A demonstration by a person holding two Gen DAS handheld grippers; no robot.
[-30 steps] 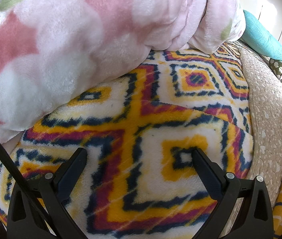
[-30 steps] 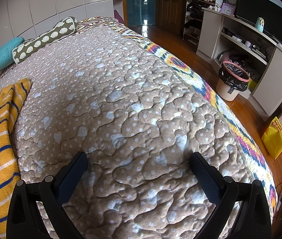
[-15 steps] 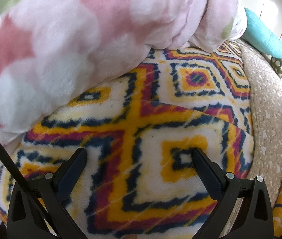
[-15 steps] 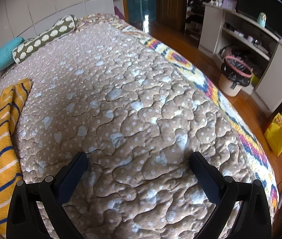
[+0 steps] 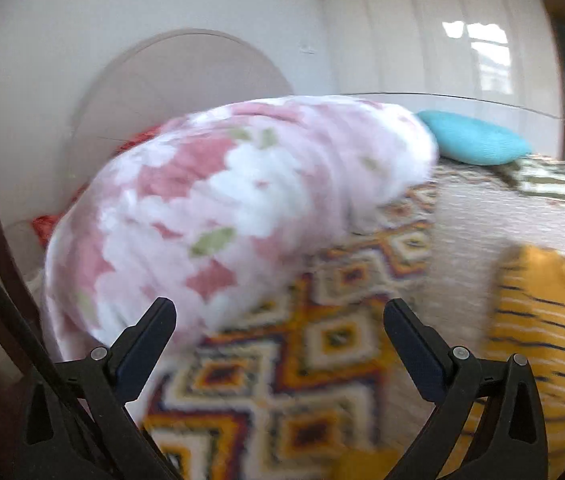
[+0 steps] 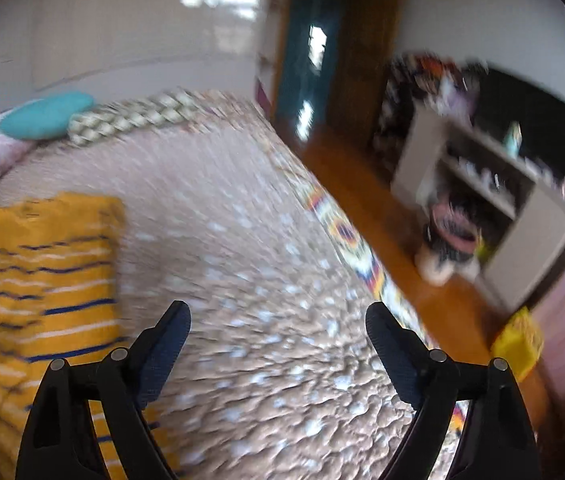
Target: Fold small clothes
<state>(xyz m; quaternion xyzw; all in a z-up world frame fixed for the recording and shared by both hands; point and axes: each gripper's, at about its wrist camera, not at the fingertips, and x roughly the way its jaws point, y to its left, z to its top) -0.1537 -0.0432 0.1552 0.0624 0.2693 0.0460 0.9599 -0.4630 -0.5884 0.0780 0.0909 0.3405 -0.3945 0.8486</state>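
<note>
Right wrist view puts the yellow striped garment (image 6: 38, 276) flat on the quilted bedspread (image 6: 242, 280), left of the right gripper (image 6: 278, 334), whose jaws are spread wide and hold nothing. Its long axis seems to run away from the camera toward the teal pillow (image 6: 44, 115), stripes crossing it. From the left wrist view it sits right of the left gripper (image 5: 280, 328), likewise spread and empty above the diamond-pattern blanket (image 5: 322, 340). Folding looks not yet started; next, both grippers likely must reach the garment's edges. Blur hides details.
</note>
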